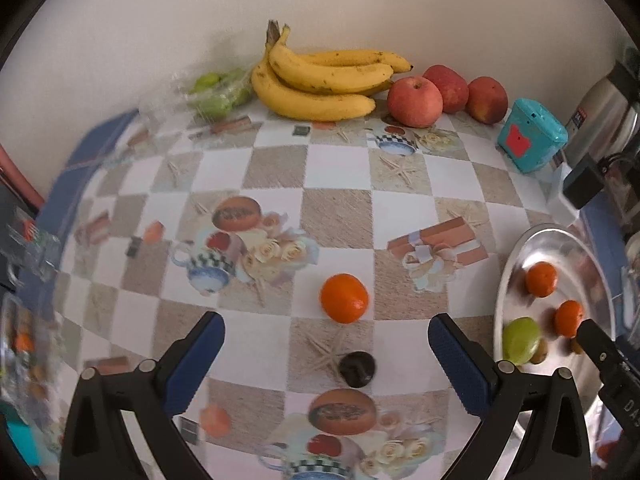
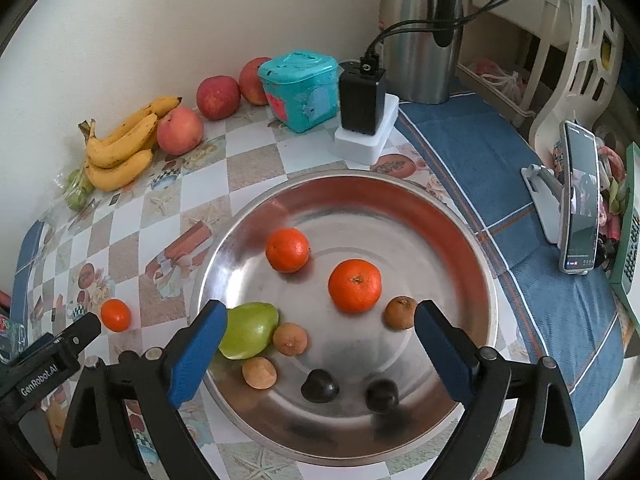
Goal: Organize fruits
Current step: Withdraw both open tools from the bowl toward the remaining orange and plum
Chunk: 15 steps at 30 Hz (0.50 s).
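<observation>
My left gripper (image 1: 326, 344) is open and empty over the checked tablecloth. An orange mandarin (image 1: 344, 298) lies just beyond its fingertips and a dark plum (image 1: 357, 369) lies between its jaws. My right gripper (image 2: 320, 332) is open and empty above a steel plate (image 2: 400, 200). The plate holds two mandarins (image 2: 354, 285), a green pear (image 2: 250, 330), three small brown fruits (image 2: 290, 338) and two dark plums (image 2: 320, 386). The loose mandarin also shows in the right wrist view (image 2: 115, 315), left of the plate.
Bananas (image 1: 320, 80), three red apples (image 1: 415, 101) and bagged green fruit (image 1: 216, 94) line the back wall. A teal box (image 1: 532, 134), a black charger (image 2: 362, 96) and a steel kettle (image 2: 420, 32) stand at the back right. A phone on a stand (image 2: 580, 200) is further right.
</observation>
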Tool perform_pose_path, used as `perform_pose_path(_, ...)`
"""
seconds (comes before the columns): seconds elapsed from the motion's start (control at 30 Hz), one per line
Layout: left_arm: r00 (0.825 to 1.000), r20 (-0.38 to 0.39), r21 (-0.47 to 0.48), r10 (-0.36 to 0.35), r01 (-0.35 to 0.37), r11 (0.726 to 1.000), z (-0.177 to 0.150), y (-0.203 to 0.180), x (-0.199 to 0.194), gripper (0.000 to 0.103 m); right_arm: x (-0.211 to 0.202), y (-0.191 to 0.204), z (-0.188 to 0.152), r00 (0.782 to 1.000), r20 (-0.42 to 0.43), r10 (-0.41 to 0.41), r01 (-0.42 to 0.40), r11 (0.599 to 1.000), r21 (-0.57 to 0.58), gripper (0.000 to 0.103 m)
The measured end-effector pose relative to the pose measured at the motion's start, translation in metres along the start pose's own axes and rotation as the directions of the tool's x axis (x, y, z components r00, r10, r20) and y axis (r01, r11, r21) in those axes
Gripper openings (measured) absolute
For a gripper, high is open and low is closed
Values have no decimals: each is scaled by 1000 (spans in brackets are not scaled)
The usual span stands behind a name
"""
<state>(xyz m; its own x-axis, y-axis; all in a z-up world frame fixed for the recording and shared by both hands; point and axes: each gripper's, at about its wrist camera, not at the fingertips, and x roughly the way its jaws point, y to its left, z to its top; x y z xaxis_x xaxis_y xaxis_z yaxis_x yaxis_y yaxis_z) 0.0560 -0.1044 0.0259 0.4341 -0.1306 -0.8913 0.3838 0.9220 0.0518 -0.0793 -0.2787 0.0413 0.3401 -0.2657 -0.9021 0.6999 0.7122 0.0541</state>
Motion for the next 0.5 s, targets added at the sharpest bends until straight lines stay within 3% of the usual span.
perform_pose_path(0.23,997,30,21,77,-78,997,3,19,-6,103,0,18,-3,1000,-18,24,-25,998,-49,95)
perform_pose_path(0.5,987,46,-43,155,-153,987,4,66,-14,103,-4,55,-7,996,-35,83,-87,988,-129,95)
